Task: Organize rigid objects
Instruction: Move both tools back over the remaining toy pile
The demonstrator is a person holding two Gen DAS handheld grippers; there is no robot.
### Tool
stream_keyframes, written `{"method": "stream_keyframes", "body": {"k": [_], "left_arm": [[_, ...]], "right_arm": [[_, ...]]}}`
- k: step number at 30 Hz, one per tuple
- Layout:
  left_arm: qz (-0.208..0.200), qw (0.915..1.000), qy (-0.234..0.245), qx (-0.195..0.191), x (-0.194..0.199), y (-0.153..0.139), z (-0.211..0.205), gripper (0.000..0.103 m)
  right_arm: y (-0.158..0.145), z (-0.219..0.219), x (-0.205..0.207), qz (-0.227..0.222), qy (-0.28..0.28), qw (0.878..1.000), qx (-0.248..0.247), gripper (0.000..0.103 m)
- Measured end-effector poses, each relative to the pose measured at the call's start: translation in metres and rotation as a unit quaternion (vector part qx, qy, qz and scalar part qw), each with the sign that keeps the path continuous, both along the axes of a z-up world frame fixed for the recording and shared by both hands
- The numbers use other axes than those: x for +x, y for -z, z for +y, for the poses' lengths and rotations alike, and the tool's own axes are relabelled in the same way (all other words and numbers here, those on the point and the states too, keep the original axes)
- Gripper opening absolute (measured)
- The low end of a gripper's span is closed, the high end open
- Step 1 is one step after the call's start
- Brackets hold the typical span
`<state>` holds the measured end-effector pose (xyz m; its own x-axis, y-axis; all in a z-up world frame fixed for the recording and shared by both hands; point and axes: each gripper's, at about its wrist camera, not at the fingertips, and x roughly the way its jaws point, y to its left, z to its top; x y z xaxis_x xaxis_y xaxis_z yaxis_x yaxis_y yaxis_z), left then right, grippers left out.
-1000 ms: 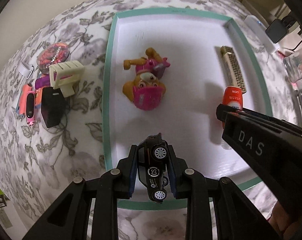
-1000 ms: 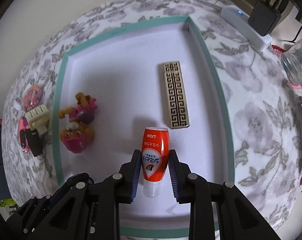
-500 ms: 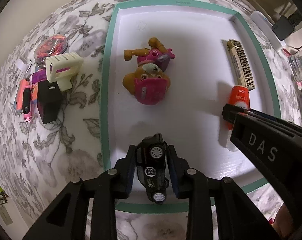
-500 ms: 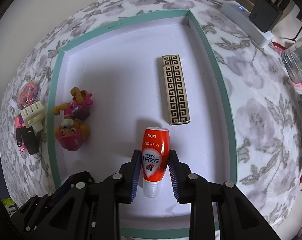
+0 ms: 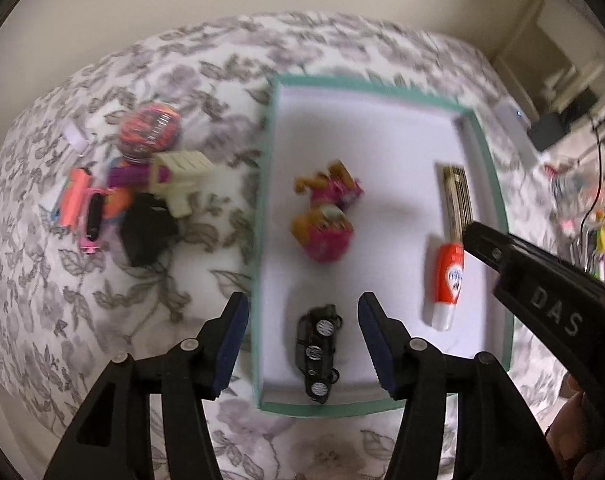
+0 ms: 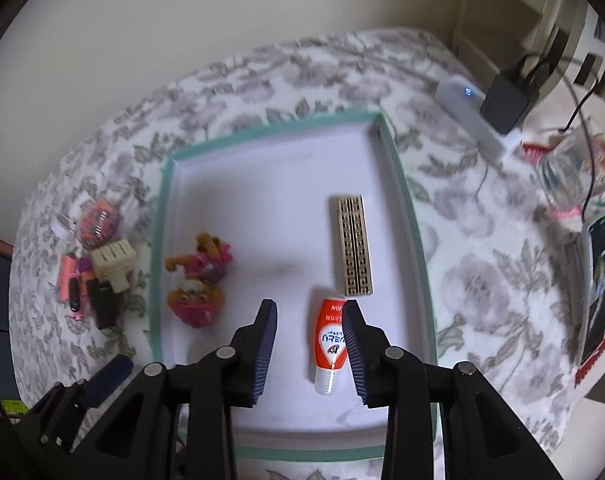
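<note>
A white tray with a teal rim [image 5: 262, 240] lies on the flowered cloth. In it lie a black toy car [image 5: 317, 354], a pink and orange dog toy [image 5: 326, 216], a red and white tube [image 5: 448, 280] and a patterned long box [image 5: 456, 196]. My left gripper [image 5: 302, 312] hangs above the car with its jaws opening wide, pads clear of it. My right gripper [image 6: 309, 312] is above the tube [image 6: 330, 344], jaws opening. The tube rests on the tray floor close to the right finger, with no pad pressing on it.
Left of the tray sits a cluster: a cream plastic piece [image 5: 180, 178], a black block [image 5: 146, 232], pink items [image 5: 76, 200] and a round striped container [image 5: 149, 130]. On the right are a white power strip [image 6: 474, 116], a black charger [image 6: 506, 100], a clear jar [image 6: 562, 172] and cables.
Both grippers have opened and risen. The car and the tube, held between the pads before, now lie loose in the tray, which looks smaller and farther below.
</note>
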<state>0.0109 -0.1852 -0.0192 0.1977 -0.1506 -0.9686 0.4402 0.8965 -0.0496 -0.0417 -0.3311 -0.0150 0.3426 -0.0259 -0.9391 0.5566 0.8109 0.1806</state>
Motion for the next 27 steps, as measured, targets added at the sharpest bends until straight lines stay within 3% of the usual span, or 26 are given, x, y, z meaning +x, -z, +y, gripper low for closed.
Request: {"method": "stream_keyframes", "body": {"k": [3,4,12,15,24,25,27], "left_arm": [[-0.021,0.9994,-0.026,-0.012,0.007,-0.014,0.020,0.066],[-0.025,0.9990,-0.033,-0.014,0.009,-0.016,0.024,0.071],[-0.048,0.9936,-0.100,-0.016,0.028,-0.026,0.058,0.073],[-0.052,0.9908,-0.124,-0.014,0.037,-0.025,0.073,0.088],[-0.048,0.9808,-0.185,-0.039,0.055,-0.023,0.114,0.091],[-0.050,0.9794,-0.191,-0.041,0.058,-0.024,0.119,0.096],[-0.056,0.9755,-0.208,-0.046,0.062,-0.026,0.130,0.098]], "right_arm": [[-0.009,0.002,-0.002,-0.012,0.000,1.000,-0.005,0.041],[-0.011,0.004,-0.002,-0.016,-0.001,1.000,-0.006,0.046],[-0.005,0.015,0.005,-0.021,-0.020,1.000,-0.007,0.065],[-0.001,0.020,0.010,-0.026,-0.029,0.999,-0.002,0.075],[0.003,0.034,0.018,-0.054,-0.048,0.997,0.019,0.086],[0.003,0.037,0.019,-0.058,-0.052,0.997,0.022,0.090],[0.002,0.042,0.022,-0.064,-0.058,0.996,0.020,0.103]]}}
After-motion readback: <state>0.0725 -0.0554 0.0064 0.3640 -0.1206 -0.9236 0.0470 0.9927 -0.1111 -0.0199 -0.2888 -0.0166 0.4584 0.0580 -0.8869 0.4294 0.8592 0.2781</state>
